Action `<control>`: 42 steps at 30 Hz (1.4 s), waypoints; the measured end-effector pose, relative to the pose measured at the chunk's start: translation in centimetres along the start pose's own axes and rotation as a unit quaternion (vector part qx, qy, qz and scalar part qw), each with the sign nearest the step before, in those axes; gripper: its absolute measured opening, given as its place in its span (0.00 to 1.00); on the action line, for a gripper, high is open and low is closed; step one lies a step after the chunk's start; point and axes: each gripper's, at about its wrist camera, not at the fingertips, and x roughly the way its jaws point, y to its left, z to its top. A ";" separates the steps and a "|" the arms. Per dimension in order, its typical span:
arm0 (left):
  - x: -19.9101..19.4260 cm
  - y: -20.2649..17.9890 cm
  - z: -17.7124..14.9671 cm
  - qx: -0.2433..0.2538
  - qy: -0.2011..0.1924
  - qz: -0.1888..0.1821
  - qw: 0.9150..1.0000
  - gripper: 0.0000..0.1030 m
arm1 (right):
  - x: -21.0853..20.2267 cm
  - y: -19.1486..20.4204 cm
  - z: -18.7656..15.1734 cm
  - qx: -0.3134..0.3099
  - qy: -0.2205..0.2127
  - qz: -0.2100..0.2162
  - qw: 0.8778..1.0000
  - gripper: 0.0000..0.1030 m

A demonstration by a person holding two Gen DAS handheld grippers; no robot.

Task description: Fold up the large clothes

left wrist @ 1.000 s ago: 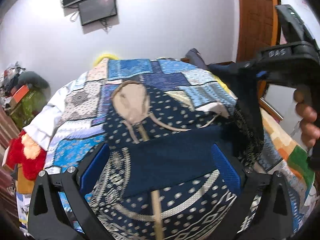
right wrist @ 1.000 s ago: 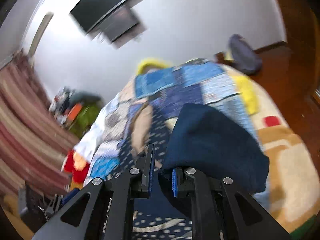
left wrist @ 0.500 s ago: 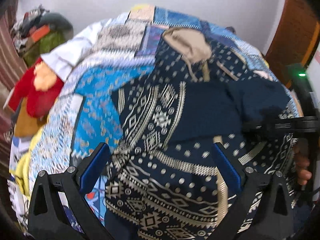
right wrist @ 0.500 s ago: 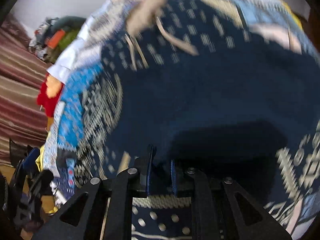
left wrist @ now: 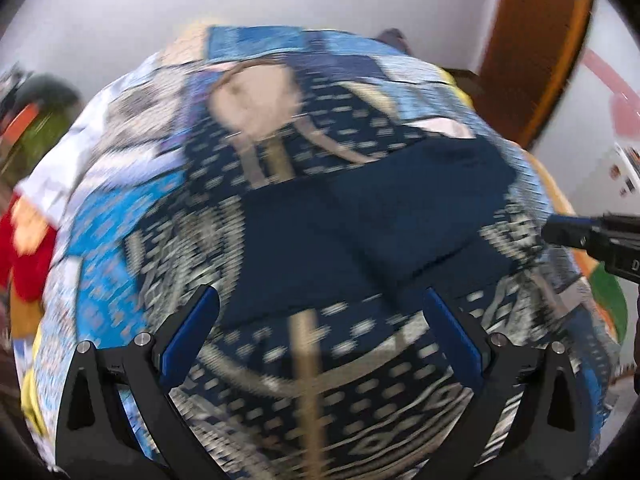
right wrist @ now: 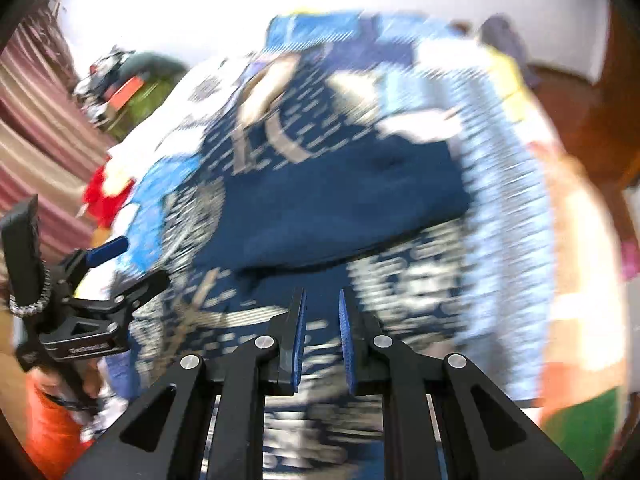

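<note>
Patterned garment (left wrist: 360,360) spread on bed (left wrist: 100,264), navy fold edge mid-cloth; left tongs (left wrist: 318,334) spread, right tongs (right wrist: 322,334) nearly pressed together, pinching nothing

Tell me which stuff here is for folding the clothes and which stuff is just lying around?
For the job:
- patterned navy garment with its plain navy part folded over
- left gripper, open
- right gripper, nearly shut, no cloth between its pads

Just lying about:
- patchwork bedspread
- red soft toy
- clutter pile by the wall
- wooden door
</note>
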 end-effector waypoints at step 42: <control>0.3 13.6 5.4 -0.117 -0.091 -0.011 0.989 0.11 | 2.7 -2.0 3.1 -0.052 -0.024 -0.101 0.993 0.12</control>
